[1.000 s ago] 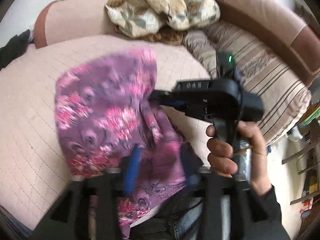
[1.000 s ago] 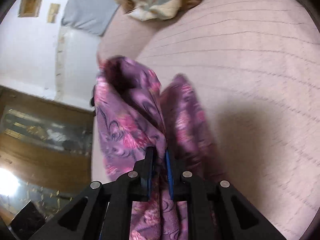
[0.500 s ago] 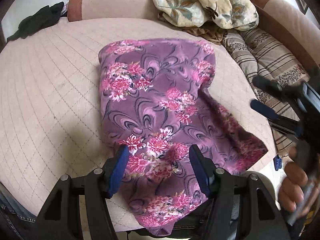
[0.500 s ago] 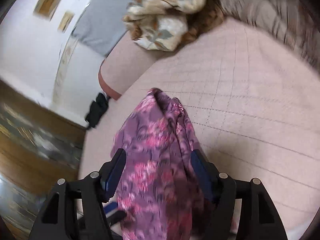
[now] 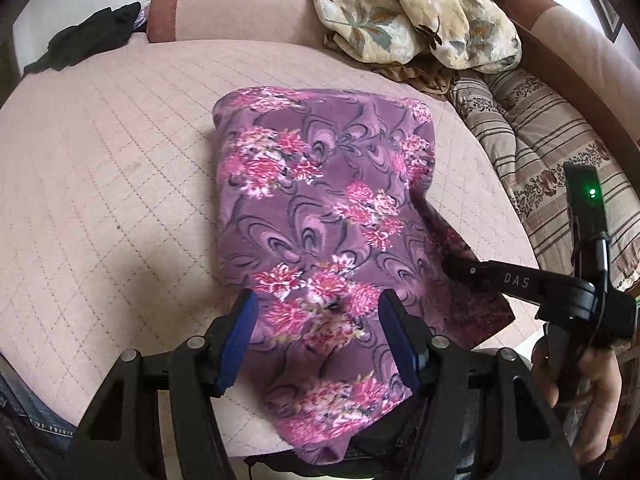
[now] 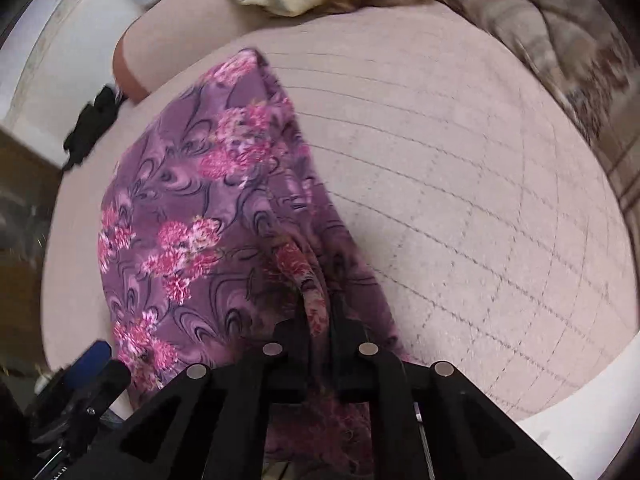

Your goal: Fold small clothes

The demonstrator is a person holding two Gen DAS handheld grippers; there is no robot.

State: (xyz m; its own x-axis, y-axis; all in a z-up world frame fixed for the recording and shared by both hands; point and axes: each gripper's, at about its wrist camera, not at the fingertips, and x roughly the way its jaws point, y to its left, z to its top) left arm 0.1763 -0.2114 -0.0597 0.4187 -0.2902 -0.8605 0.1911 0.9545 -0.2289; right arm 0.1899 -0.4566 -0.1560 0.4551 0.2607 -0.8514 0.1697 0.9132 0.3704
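Left wrist: left hand-held gripper (image 5: 320, 328) released over purple garment (image 5: 320, 208); right hand-held gripper (image 6: 318, 320) just clenched on its edge; quilt (image 5: 416, 16) behind.

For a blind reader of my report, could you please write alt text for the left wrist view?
A purple cloth with pink flowers lies spread on a pale quilted cushion, and the left gripper hangs over its near end with jaws open. At right, the right gripper reaches the cloth's edge; a crumpled leaf-patterned blanket lies behind.
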